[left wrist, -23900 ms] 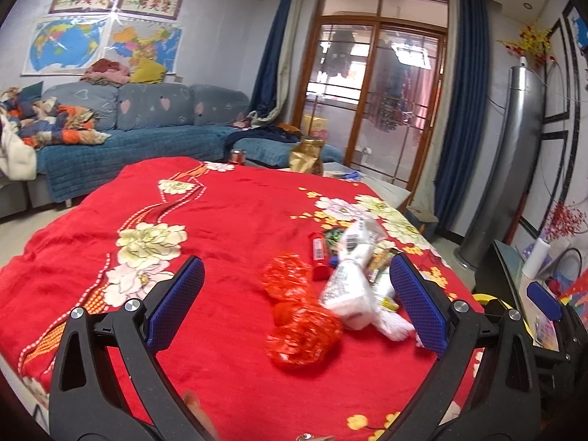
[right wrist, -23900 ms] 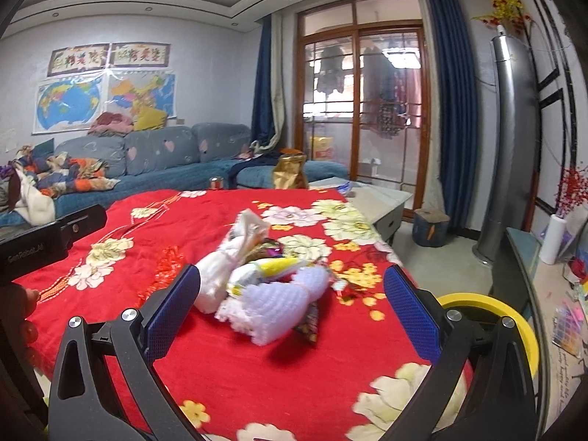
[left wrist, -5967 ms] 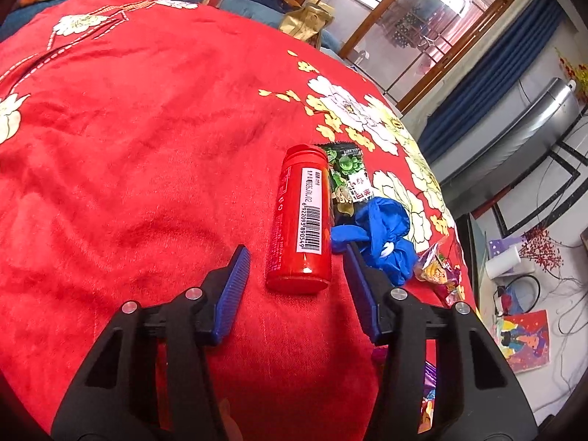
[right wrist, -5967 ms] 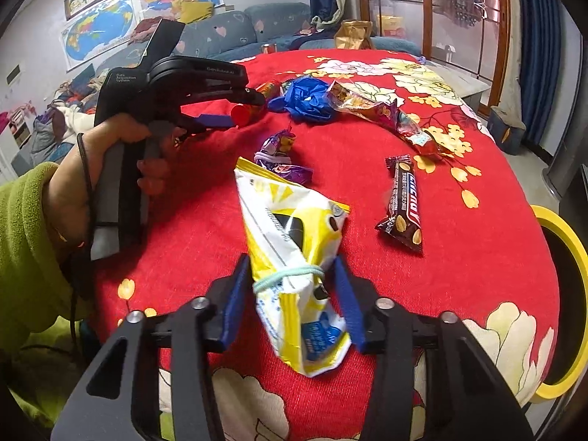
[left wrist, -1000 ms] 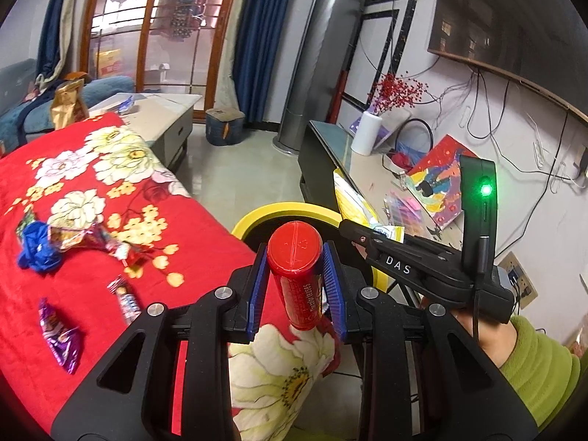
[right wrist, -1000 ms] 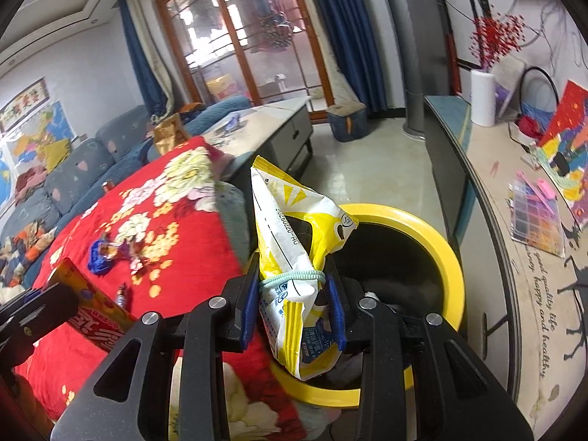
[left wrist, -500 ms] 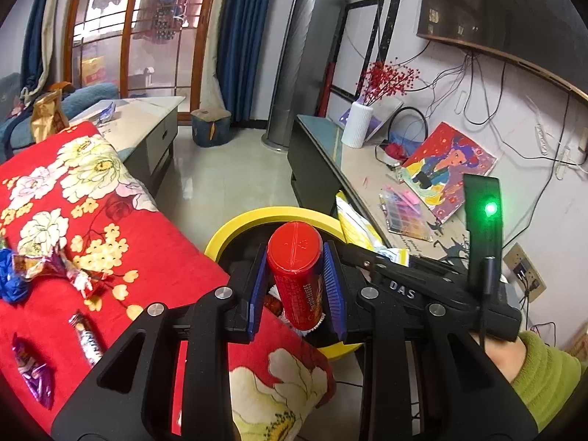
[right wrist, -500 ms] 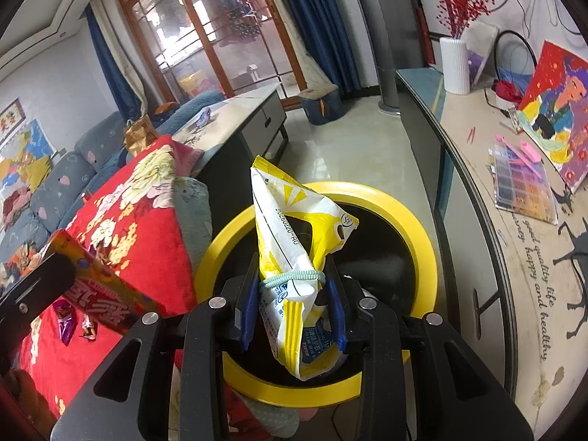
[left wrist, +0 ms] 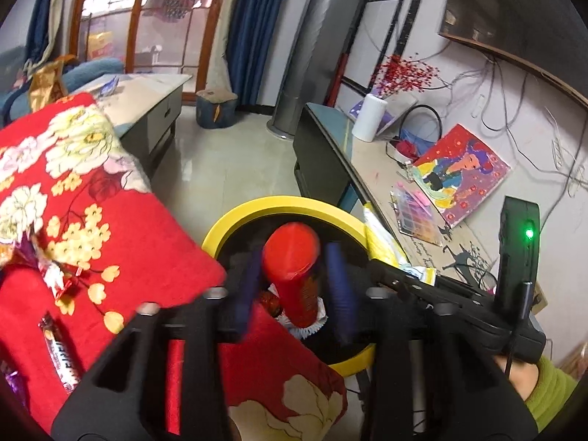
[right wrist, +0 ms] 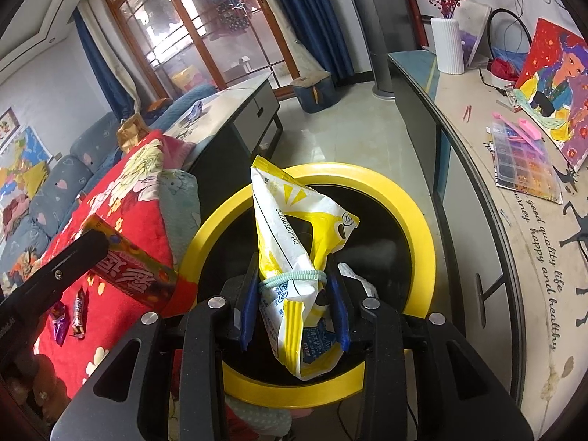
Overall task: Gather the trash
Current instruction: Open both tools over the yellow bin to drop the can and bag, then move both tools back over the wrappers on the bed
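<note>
A black bin with a yellow rim [left wrist: 286,204] [right wrist: 422,228] stands beside the red-covered table. My left gripper [left wrist: 296,286] is over the bin; its fingers have spread and blur, and the red can [left wrist: 294,272] stands between them with gaps on both sides. My right gripper [right wrist: 294,294] is shut on a yellow and white snack bag [right wrist: 294,235] tied with a green band, held above the bin's opening. The can also shows at the left of the right wrist view [right wrist: 128,261]. White trash [left wrist: 305,325] lies inside the bin.
Candy wrappers [left wrist: 60,352] [right wrist: 79,312] lie on the red floral tablecloth [left wrist: 92,242]. A dark cabinet with a beige top [right wrist: 514,242] holds a bead box, a painting and a white vase to the right of the bin. A grey coffee table [right wrist: 235,110] stands behind.
My left gripper's fingers have spread apart from the red can over the bin. The right gripper has come a little lower over the bin, still holding the bag.
</note>
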{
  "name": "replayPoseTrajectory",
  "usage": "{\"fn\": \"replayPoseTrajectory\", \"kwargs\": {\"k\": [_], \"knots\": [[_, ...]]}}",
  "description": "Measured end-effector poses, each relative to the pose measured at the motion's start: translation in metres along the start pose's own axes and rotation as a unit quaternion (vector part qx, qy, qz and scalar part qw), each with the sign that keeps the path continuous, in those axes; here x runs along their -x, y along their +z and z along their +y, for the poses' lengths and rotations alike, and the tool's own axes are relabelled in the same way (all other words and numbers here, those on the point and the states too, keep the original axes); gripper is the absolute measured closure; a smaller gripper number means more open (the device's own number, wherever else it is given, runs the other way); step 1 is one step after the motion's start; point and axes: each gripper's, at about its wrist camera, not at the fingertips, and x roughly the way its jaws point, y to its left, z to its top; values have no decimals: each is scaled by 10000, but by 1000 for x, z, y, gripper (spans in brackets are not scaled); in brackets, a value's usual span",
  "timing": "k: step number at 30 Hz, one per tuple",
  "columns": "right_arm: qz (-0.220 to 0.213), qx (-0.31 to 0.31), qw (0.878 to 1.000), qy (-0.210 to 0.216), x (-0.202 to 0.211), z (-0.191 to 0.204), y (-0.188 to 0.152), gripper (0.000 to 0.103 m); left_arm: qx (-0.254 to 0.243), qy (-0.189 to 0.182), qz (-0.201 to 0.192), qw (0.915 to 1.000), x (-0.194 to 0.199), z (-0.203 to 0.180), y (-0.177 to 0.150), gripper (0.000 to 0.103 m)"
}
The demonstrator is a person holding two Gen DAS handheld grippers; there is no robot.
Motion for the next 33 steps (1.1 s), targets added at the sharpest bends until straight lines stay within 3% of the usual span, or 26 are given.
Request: {"fn": "replayPoseTrajectory", "kwargs": {"k": [3,4,5,10,33], "knots": [[-22,-26,10000,-41,-1,-1,0,54,187,31,-23,9998,4,8,0,43],[-44,-19,10000,-43,0,-1,0,50,262,36,-43,9996,6,11,0,32],[-65,-1,10000,-69,0,0,0,50,348,55,-70,9994,10,15,1,27],[-150,86,9998,-126,4,6,1,44,562,177,-189,9981,26,26,3,13],[-444,921,9939,405,36,87,-2,40,869,823,-901,9887,102,64,3,12]]}}
